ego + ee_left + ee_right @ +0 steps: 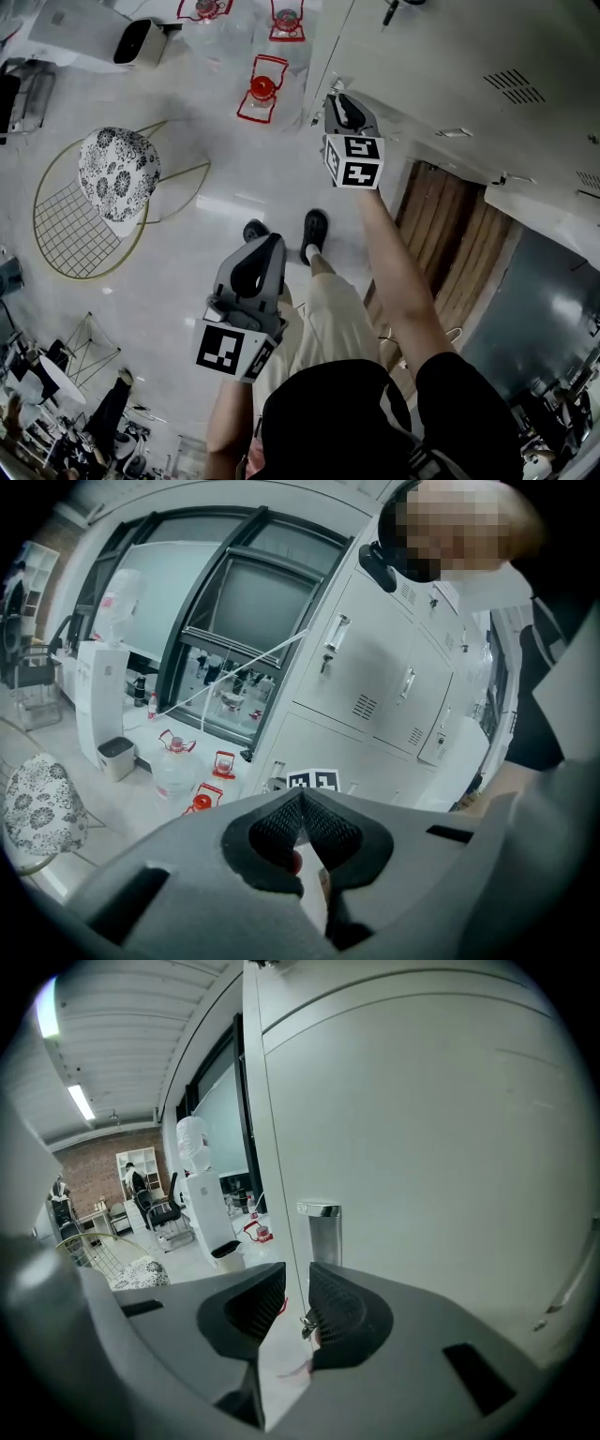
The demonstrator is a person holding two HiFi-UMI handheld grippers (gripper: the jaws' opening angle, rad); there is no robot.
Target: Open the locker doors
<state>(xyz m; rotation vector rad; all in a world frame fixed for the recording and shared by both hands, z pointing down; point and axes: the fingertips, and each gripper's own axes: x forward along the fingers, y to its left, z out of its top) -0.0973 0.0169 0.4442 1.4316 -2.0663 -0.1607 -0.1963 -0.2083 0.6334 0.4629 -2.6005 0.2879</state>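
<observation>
Several grey locker doors point(375, 682) stand shut, the one at my right hand-held gripper point(295, 1302) among them. One door farther along point(502, 719) looks swung out, though I can't be sure, so I judge most of the opening is left. That gripper's jaws are a narrow gap apart, straddling the door's edge just below its chrome handle point(323, 1237). My left hand-held gripper point(302, 803) is closed on nothing, away from the lockers.

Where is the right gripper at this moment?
Upper centre of the head view, the right gripper sits at the edge of the grey metal locker door, just below its chrome handle, right of a red-handled water bottle.
</observation>
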